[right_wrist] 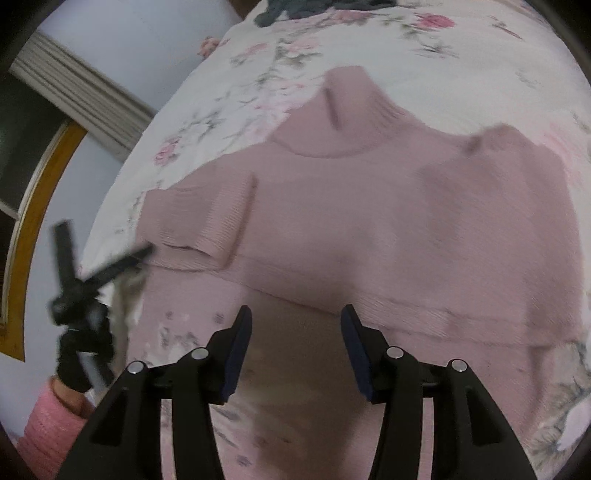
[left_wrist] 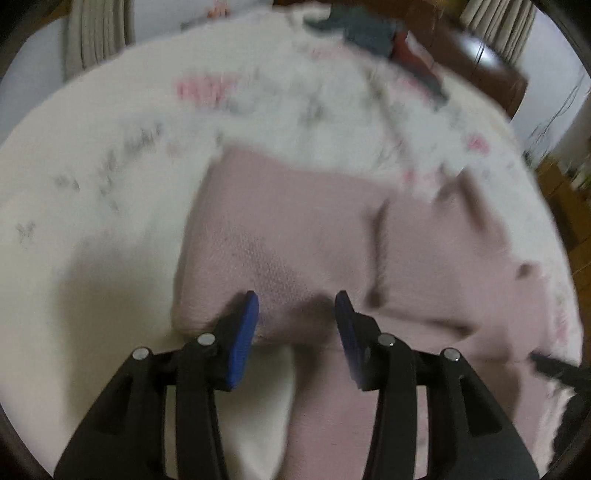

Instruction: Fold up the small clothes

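Right wrist view: 1 pink sweater (right_wrist: 369, 206) flat on floral bed (right_wrist: 461, 66), 1 sleeve folded in. Both hand-held grippers, right (right_wrist: 296, 314) & left (left_wrist: 296, 300), wide open, holding nothing, over hem.

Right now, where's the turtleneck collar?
Right wrist view, upper centre: the sweater's collar lies on the floral bedspread, pointing away from the open right gripper.

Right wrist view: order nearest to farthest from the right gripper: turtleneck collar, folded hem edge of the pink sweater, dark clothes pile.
From the right gripper:
1. Folded hem edge of the pink sweater, just ahead of the open fingertips.
2. Turtleneck collar, farther up, centre.
3. Dark clothes pile, at the far edge of the floral bedspread, top of frame.
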A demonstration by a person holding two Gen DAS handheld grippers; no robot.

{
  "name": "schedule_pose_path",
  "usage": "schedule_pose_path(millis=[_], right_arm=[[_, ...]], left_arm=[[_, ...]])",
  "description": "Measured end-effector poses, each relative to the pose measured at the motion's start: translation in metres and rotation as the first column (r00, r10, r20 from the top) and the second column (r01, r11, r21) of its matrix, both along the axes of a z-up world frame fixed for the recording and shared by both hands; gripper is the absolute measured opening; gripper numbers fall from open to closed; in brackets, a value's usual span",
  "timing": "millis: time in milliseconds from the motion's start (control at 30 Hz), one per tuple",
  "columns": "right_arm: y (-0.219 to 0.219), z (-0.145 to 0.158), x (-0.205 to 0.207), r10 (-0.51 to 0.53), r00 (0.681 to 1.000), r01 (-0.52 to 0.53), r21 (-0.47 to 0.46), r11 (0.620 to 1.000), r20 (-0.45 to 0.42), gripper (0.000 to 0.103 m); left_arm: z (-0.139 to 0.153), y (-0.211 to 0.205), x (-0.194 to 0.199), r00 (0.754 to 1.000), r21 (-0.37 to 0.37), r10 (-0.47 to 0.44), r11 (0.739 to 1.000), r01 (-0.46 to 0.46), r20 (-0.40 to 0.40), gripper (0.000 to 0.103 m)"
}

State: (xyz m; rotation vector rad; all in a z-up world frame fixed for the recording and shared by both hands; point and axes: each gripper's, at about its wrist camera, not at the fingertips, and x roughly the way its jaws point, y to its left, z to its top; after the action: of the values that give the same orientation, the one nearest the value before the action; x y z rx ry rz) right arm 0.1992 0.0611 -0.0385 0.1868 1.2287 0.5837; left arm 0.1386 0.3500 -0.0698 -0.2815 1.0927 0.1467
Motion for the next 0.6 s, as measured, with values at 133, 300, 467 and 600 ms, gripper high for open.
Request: schedule_pose_path(millis=[133, 300, 467, 600], right_arm=[[0.032, 0.001, 0.011, 0.042, 0.999, -0.042, 0.025, 0.999, -0.019, 0.051], [0.072, -0.010, 0.031, 0.066, 0.993, -0.056, 0.096, 0.994, -0.094, 0.051], [0.104, -0.026, 0.049, 0.079, 0.986, -0.061, 0.123, 0.991, -0.148, 0.051], [0.127, -0.041, 0.056, 0.081, 0.985, -0.071, 0.069, 0.995, -0.150, 0.039]], left_arm=[[-0.004, -0.004, -0.003, 0.999, 0.045, -0.045, 0.998, 0.044, 0.023, 0.043], [0.014, 0.025, -0.024, 0.992, -0.123, 0.057, 0.991, -0.043, 0.115, 0.044], [0.025, 0.035, -0.051, 0.984, -0.140, 0.099, 0.987, -0.078, 0.150, 0.045], [0.029, 0.032, -0.061, 0.984, -0.103, 0.079, 0.993, -0.063, 0.161, 0.050]])
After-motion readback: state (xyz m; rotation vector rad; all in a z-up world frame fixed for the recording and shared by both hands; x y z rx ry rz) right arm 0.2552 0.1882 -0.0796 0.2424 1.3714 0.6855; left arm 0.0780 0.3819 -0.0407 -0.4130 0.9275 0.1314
